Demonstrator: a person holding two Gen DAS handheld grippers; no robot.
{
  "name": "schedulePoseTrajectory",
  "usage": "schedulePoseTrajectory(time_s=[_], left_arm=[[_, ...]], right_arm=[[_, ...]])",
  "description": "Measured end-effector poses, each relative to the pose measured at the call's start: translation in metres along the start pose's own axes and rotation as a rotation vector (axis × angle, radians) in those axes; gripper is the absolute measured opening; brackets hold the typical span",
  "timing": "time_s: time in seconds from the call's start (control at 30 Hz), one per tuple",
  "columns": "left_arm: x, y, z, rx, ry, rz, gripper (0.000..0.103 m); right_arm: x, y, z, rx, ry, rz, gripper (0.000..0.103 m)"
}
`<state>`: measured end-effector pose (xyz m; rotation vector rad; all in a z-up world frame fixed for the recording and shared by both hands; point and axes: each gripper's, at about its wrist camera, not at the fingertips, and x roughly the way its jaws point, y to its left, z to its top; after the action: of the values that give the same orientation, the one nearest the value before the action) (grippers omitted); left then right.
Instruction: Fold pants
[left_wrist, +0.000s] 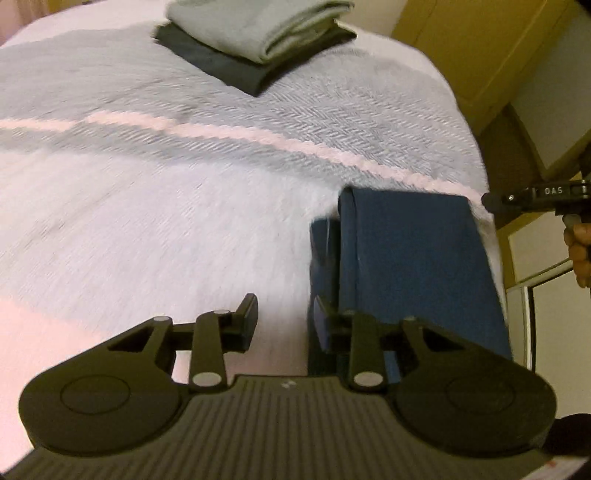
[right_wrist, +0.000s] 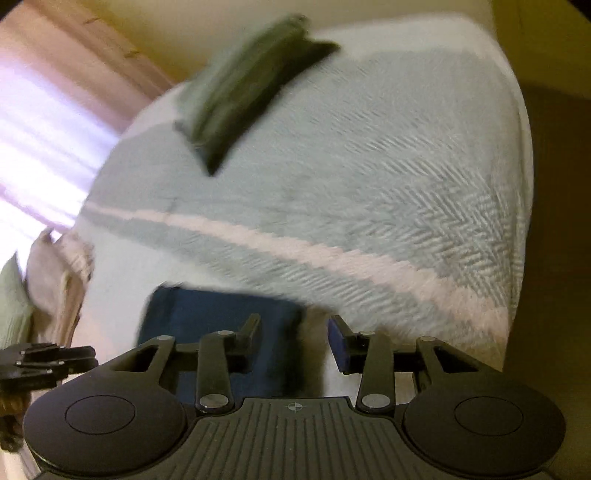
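Left fingers (left_wrist: 286, 325) spread wide, empty, low beside folded blue pants (left_wrist: 406, 266), right fingers (right_wrist: 295, 341) likewise parted above bedspread (right_wrist: 369, 184).

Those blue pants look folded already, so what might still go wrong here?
The folded blue pants lie close to the bed's right edge, so a nudge might slide them off. The left gripper hangs open with one finger over the fold, which could snag a layer and undo it. Both views are blurred by motion, so a quick swing might also knock the stack of folded clothes farther back.
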<state>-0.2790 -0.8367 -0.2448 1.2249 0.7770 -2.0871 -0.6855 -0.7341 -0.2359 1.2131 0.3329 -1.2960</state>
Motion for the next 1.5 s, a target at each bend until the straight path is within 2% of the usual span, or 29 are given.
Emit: schedulePoseTrajectory(time_s=[0.1,0.23,0.33,0.43,0.57,0.6,0.73,0.87,0.97,1.03,1.07,1.13,1.17,1.2,1.27,1.33,1.4,1.5], left_arm=[[-0.038,-0.004,-0.046,0.02,-0.034,-0.014,0.027],[-0.06,-0.018,-0.109,0.102,-0.026,-0.071,0.027],[-0.055,-0.031,-0.146,0.209,-0.009,-0.102,0.029],[-0.035,-0.037,-0.161,0.258,-0.007,-0.126,0.031],[0.003,-0.016,-0.161,0.144,-0.031,-0.208,0.029],[0.011,-0.011,-0.161,0.127,-0.02,-0.2,0.019],[0.026,0.013,-0.167,0.088,-0.027,-0.255,0.019],[0.016,0.028,-0.168,0.036,-0.032,-0.232,0.019],[0.001,0.027,-0.17,0.054,-0.03,-0.184,0.02],[-0.016,0.01,-0.173,0.137,-0.052,-0.096,0.016],[-0.026,-0.003,-0.176,0.211,-0.076,-0.056,0.016],[-0.038,-0.032,-0.181,0.366,-0.128,-0.026,0.016],[-0.04,-0.049,-0.185,0.457,-0.151,-0.023,0.021],[-0.037,-0.067,-0.191,0.561,-0.158,-0.013,0.03],[-0.021,-0.099,-0.205,0.767,-0.17,0.039,0.041],[0.001,-0.12,-0.221,0.956,-0.173,0.095,0.047],[0.023,-0.132,-0.237,1.13,-0.179,0.184,0.051],[0.05,-0.133,-0.249,1.278,-0.199,0.303,0.053]], right_arm=[[-0.029,0.033,-0.043,-0.115,-0.023,0.017,0.038],[-0.033,0.076,-0.119,-0.259,0.062,0.054,0.046],[-0.023,0.101,-0.171,-0.386,0.125,0.049,0.05],[-0.009,0.113,-0.205,-0.482,0.154,0.065,0.05],[0.021,0.107,-0.224,-0.54,0.16,0.054,0.05],[0.025,0.103,-0.226,-0.54,0.155,0.06,0.05],[0.026,0.082,-0.227,-0.531,0.123,0.069,0.05],[0.012,0.076,-0.227,-0.505,0.125,0.012,0.05],[-0.004,0.097,-0.235,-0.613,0.102,-0.071,0.05],[-0.009,0.114,-0.249,-0.732,0.07,-0.104,0.051],[-0.009,0.123,-0.261,-0.825,0.054,-0.134,0.053],[0.0,0.14,-0.288,-1.024,0.034,-0.205,0.057],[0.008,0.145,-0.302,-1.118,0.026,-0.234,0.057],[0.018,0.149,-0.315,-1.213,0.022,-0.262,0.057],[0.042,0.147,-0.337,-1.396,0.037,-0.349,0.057],[0.063,0.139,-0.352,-1.534,0.046,-0.433,0.057],[0.07,0.128,-0.355,-1.588,-0.001,-0.474,0.055],[0.063,0.119,-0.346,-1.559,-0.007,-0.421,0.041]])
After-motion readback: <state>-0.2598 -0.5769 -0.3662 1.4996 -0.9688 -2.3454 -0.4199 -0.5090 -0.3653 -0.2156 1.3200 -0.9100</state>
